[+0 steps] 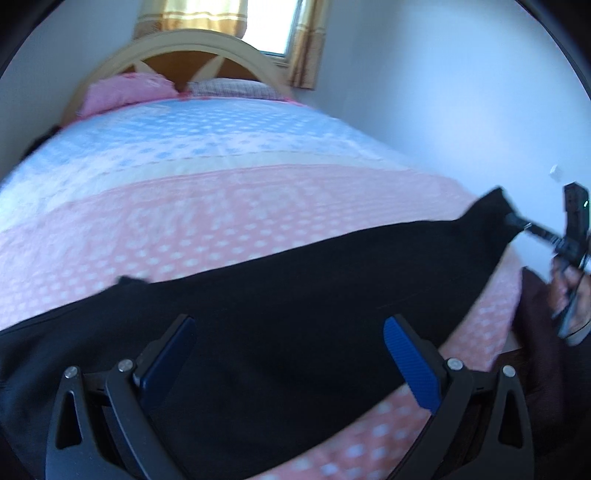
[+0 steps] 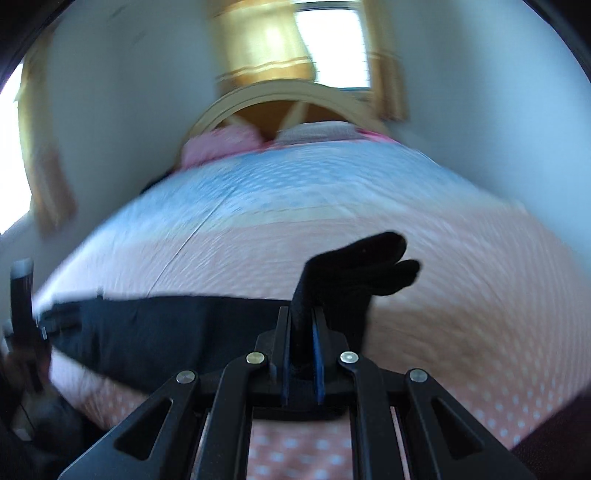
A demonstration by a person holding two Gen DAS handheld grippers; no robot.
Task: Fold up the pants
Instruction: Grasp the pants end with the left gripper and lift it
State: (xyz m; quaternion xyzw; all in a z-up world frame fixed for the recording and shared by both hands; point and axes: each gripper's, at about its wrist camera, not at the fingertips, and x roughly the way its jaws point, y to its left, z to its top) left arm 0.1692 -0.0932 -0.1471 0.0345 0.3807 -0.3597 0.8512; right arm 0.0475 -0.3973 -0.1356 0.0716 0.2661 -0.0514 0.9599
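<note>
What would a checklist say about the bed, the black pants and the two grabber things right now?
Surface: bed with a pink and blue dotted cover.
Job's things: black pants stretched across the near part of the bed, one end lifted.
Clutter: pink pillow and checked pillow at the headboard.
Grippers: left gripper wide open over the pants; right gripper shut on the pants' end.
Cables: nothing seen.
Surroundings: white wall, window with gold curtains; right wrist view is blurred.
</note>
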